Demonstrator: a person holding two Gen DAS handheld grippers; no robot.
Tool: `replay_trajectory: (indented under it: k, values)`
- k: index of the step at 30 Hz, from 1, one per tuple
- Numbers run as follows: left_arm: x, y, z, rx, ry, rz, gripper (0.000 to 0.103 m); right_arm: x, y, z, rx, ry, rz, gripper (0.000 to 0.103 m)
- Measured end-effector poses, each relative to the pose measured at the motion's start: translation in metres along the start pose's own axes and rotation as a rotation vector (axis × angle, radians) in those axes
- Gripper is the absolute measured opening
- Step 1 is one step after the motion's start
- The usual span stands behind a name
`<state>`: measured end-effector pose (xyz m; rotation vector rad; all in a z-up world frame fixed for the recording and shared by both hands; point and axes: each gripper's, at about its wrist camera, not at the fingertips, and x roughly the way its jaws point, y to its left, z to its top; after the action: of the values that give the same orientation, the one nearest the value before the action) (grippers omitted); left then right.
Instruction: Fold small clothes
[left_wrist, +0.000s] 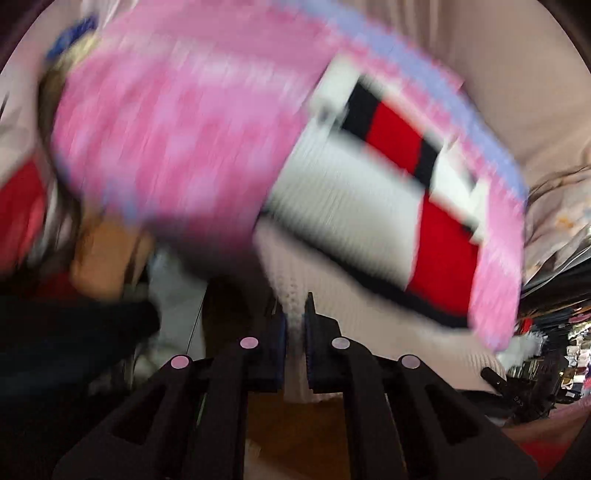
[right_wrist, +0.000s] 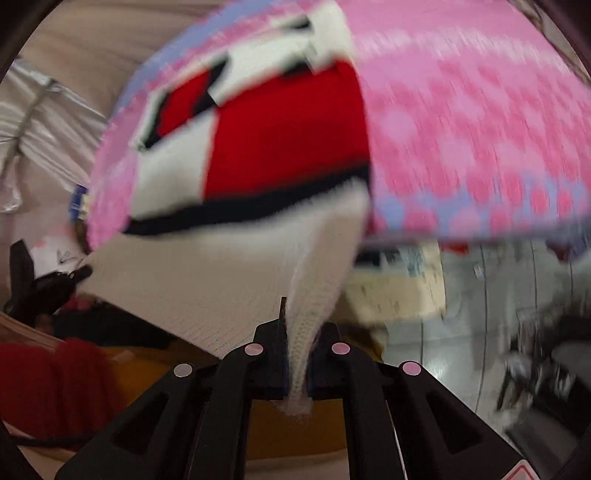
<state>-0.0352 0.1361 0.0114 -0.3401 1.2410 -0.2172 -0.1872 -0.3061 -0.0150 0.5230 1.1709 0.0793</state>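
Knit sweater (left_wrist: 354, 206): we hold it by left gripper (left_wrist: 294, 325) and right gripper (right_wrist: 297, 332), both clamped on its near white hem; unfolded, folding all ahead.

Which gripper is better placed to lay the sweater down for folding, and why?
Neither alone. The left gripper and right gripper each pinch the white knit edge of the sweater, so both should probably lower it together onto the pink cloth.

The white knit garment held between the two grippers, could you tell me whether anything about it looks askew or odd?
Nothing looks damaged. The white knit garment, with red, white and dark blocks, is pinched at its edge by the left gripper and right gripper, over pink patterned cloth. Blur hides finer detail.
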Motion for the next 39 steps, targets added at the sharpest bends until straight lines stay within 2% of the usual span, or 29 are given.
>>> replay_trajectory:
  k: [3,4,7,9,11,12,13,15,16,18,19,22,24,25,26,27,29,31,32,33,34,37,39]
  values:
    - [0.009,-0.033,0.085,0.105,-0.129,-0.068,0.008,0.002,0.004,0.081,-0.015,-0.184,0.042,0.005]
    - [0.019,-0.042,0.111,0.12,-0.15,-0.077,0.008,0.01,0.003,0.119,-0.006,-0.249,0.072,0.006]
    - [0.062,-0.07,0.185,0.155,-0.216,-0.082,0.009,0.051,-0.004,0.208,0.068,-0.325,0.095,0.008]
    - [0.1,-0.08,0.22,0.157,-0.228,-0.069,0.016,0.083,-0.015,0.25,0.162,-0.341,0.047,0.015]
    - [0.139,-0.081,0.25,0.103,-0.224,-0.027,0.027,0.099,-0.023,0.27,0.242,-0.351,0.015,0.016]
    - [0.148,-0.08,0.256,0.073,-0.215,-0.002,0.028,0.1,-0.025,0.273,0.259,-0.363,0.019,0.016]
    - [0.153,-0.079,0.263,0.04,-0.206,-0.025,0.031,0.096,-0.026,0.278,0.273,-0.392,0.01,0.018]
    - [0.15,-0.074,0.268,0.034,-0.202,-0.087,0.051,0.09,-0.021,0.27,0.266,-0.453,-0.049,0.039]
    - [0.147,-0.068,0.267,0.053,-0.209,-0.098,0.054,0.088,-0.021,0.267,0.257,-0.467,-0.069,0.05]
    - [0.154,-0.072,0.266,0.1,-0.199,-0.071,0.072,0.095,-0.021,0.265,0.231,-0.436,-0.09,0.051]
    - [0.163,-0.073,0.268,0.108,-0.178,-0.063,0.072,0.105,-0.024,0.27,0.213,-0.398,-0.117,0.051]
    - [0.195,-0.077,0.27,0.098,-0.065,-0.036,0.071,0.131,-0.025,0.28,0.191,-0.342,-0.154,0.051]
    - [0.205,-0.082,0.269,0.114,-0.043,0.004,0.046,0.145,-0.016,0.288,0.147,-0.315,-0.196,0.051]
    - [0.206,-0.085,0.27,0.134,-0.05,0.026,0.036,0.149,-0.009,0.289,0.109,-0.31,-0.229,0.044]
    - [0.203,-0.088,0.27,0.158,-0.053,0.029,0.009,0.151,-0.004,0.291,0.081,-0.301,-0.245,0.008]
    - [0.198,-0.088,0.271,0.16,-0.054,0.022,0.009,0.148,-0.001,0.292,0.076,-0.294,-0.233,0.008]
    - [0.171,-0.086,0.273,0.133,-0.094,-0.045,0.008,0.113,0.003,0.287,0.103,-0.409,-0.123,0.007]
    - [0.146,-0.085,0.273,0.137,-0.129,-0.075,0.008,0.075,0.004,0.279,0.123,-0.502,-0.052,0.007]
    - [0.142,-0.083,0.272,0.133,-0.138,-0.075,0.008,0.065,0.001,0.275,0.133,-0.53,-0.041,0.007]
    - [0.146,-0.081,0.272,0.134,-0.135,-0.056,0.008,0.065,-0.006,0.272,0.134,-0.535,-0.066,0.007]
    - [0.157,-0.078,0.273,0.134,-0.121,-0.033,0.008,0.075,-0.014,0.274,0.137,-0.5,-0.101,0.007]
    - [0.209,-0.068,0.275,0.097,-0.017,0.022,0.008,0.142,-0.06,0.282,0.245,-0.274,-0.177,0.007]
    - [0.209,-0.073,0.271,0.109,-0.05,0.038,0.013,0.144,-0.064,0.283,0.264,-0.281,-0.159,0.008]
